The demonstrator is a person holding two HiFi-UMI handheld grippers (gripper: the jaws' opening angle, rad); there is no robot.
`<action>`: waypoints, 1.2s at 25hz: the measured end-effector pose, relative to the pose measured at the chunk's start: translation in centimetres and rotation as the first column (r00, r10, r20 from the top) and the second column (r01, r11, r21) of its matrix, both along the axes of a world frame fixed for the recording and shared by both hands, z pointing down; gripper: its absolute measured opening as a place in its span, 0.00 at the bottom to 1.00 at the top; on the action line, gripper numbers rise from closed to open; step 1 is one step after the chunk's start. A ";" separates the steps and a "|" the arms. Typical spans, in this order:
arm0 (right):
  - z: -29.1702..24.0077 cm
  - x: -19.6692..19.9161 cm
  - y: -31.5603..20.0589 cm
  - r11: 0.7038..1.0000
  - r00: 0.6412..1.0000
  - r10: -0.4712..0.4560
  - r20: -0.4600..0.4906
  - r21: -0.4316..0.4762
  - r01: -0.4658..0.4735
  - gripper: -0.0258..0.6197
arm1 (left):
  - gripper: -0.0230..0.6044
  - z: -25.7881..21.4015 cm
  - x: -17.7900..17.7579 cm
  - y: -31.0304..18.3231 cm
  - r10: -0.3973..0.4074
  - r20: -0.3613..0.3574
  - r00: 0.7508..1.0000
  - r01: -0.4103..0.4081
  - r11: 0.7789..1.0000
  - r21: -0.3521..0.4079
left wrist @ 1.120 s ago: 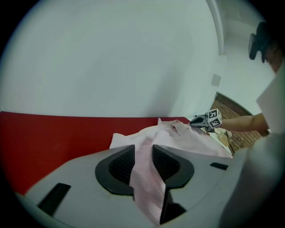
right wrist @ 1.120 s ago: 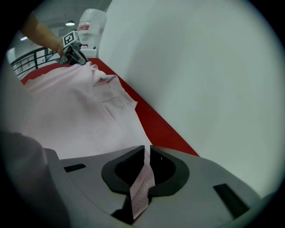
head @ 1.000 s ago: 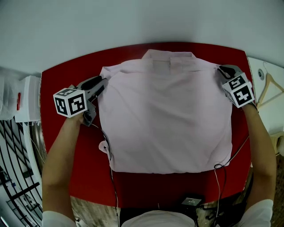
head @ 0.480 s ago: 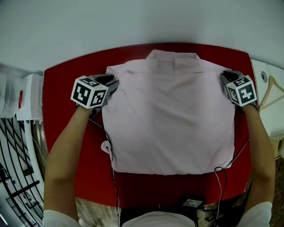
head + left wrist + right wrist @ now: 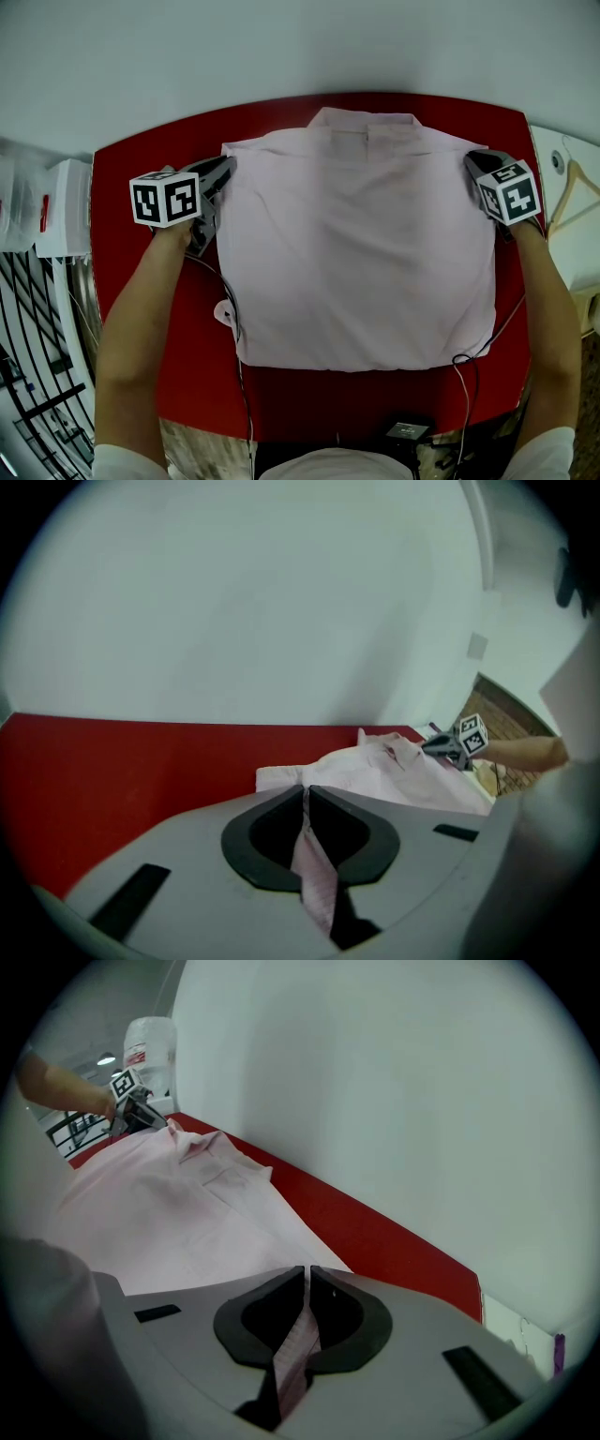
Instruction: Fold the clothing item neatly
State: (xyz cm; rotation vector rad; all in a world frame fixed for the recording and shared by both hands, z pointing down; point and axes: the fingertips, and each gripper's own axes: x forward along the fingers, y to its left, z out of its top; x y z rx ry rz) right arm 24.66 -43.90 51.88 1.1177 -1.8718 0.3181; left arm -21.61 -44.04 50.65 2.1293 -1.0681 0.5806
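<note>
Two grippers are pinching a pink shirt [image 5: 356, 253].
It is lying flat on the red table [image 5: 141, 159]. The left gripper [image 5: 225, 170] has just been closing on one top corner, and the right gripper [image 5: 472, 159] is squeezing the other.

A small pink piece [image 5: 222, 312] comes out at the left edge of the pink shirt [image 5: 361, 253]; which part it is I cannot tell. The wooden hanger [image 5: 572, 192] is cut by the right edge, the white container [image 5: 58, 202] by the left. In the left gripper view the right gripper [image 5: 433, 746] is too small to show its jaws.
</note>
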 end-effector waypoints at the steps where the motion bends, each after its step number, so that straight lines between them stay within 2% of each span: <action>1: 0.0 0.0 0.0 1.000 1.000 0.001 0.001 0.001 -0.001 0.08 | 0.08 -0.1 -0.5 -0.2 -0.027 -0.020 0.999 0.027 1.000 0.000; 4: -0.1 0.1 0.1 1.000 1.000 0.001 0.006 0.001 -0.001 0.08 | 0.07 -0.4 -2.1 -0.5 -0.095 -0.054 0.994 0.095 0.995 -0.004; 8: -0.1 0.3 -0.1 1.000 1.000 0.009 0.008 0.009 -0.010 0.08 | 0.07 0.2 -4.3 -0.5 -0.150 -0.057 0.987 0.149 0.989 -0.020; 12: -0.1 2.3 -0.6 0.997 0.997 0.070 -0.025 0.031 -0.070 0.08 | 0.06 0.8 -5.7 -0.2 -0.181 -0.066 0.981 0.179 0.983 -0.035; 16: 0.2 3.0 -0.6 0.992 0.991 0.125 0.048 0.020 -0.126 0.08 | 0.06 1.0 -6.2 -0.2 -0.184 -0.050 0.982 0.182 0.983 -0.037; 22: 0.2 4.0 -1.1 0.983 0.981 0.180 0.066 0.019 -0.182 0.07 | 0.06 1.3 -6.2 -0.3 -0.174 -0.033 0.984 0.173 0.984 -0.035; 27: -0.3 4.4 -1.5 0.976 0.978 0.205 0.041 0.061 -0.207 0.07 | 0.06 1.4 -6.3 -0.3 -0.175 -0.016 0.984 0.174 0.984 -0.031; 30: 0.0 4.4 -1.4 0.971 0.972 0.226 0.060 0.069 -0.230 0.07 | 0.06 1.3 -6.1 -0.3 -0.161 -0.020 0.987 0.161 0.987 -0.027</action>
